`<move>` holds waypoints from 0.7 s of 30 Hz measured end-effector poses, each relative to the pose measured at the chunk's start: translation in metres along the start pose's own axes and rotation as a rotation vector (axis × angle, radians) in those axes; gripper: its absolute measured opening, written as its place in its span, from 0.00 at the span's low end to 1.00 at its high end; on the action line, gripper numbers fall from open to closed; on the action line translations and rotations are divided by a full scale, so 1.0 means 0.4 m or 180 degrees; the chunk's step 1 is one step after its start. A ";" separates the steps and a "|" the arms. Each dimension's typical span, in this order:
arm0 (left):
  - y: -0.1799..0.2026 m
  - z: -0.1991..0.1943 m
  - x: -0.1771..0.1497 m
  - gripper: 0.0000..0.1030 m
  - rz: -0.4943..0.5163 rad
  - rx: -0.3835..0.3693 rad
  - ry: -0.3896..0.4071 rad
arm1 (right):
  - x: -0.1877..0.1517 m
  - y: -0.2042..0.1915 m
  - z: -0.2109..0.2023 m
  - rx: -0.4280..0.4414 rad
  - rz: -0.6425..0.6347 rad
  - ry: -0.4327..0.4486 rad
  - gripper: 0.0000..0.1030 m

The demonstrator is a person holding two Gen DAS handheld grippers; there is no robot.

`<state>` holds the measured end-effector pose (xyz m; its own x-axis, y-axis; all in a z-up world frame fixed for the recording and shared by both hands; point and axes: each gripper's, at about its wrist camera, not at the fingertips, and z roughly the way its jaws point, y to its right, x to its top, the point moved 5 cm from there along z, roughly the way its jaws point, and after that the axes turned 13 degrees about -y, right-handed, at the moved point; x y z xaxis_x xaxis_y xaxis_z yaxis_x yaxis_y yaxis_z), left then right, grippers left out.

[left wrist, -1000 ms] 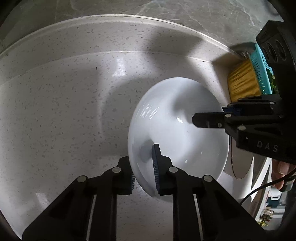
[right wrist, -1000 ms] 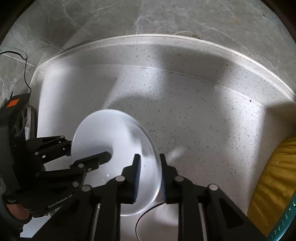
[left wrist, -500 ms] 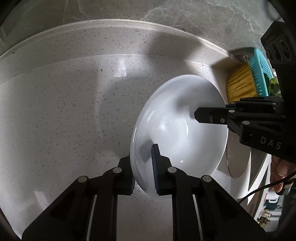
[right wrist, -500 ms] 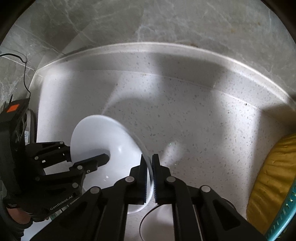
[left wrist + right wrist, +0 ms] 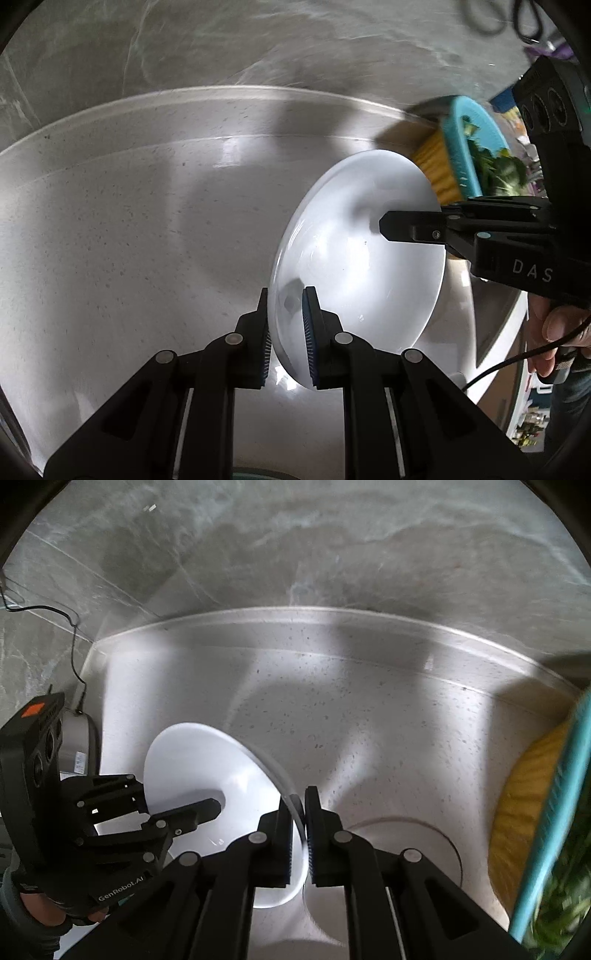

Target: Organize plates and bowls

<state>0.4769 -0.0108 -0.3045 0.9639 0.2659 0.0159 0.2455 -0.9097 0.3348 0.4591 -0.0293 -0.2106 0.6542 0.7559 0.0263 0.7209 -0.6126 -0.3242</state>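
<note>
White bowl [image 5: 362, 258] gripped at opposite rim edges by left tongs [image 5: 286, 328] and right tongs [image 5: 300, 834], both now closed; lifted higher above the surface [image 5: 129, 221], ready for stacking

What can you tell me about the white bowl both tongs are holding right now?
The white bowl is glossy, plain, ceramic-looking, shallow with a wide flared rim and seemingly empty. It is tipped on edge above the speckled counter. The left tongs pinch its near rim, and the right tongs clamp the opposite rim. A yellow and teal basket sits behind it.
</note>
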 end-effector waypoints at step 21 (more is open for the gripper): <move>0.327 0.004 -0.389 0.13 0.0464 -0.0102 -0.0081 | -0.518 0.091 -0.070 0.0337 0.0416 0.0171 0.08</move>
<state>0.3592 -0.1718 -0.2648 0.9914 0.1233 0.0428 0.0998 -0.9273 0.3607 0.3563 -0.2148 -0.2016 0.7541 0.6562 0.0271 0.6026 -0.6748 -0.4260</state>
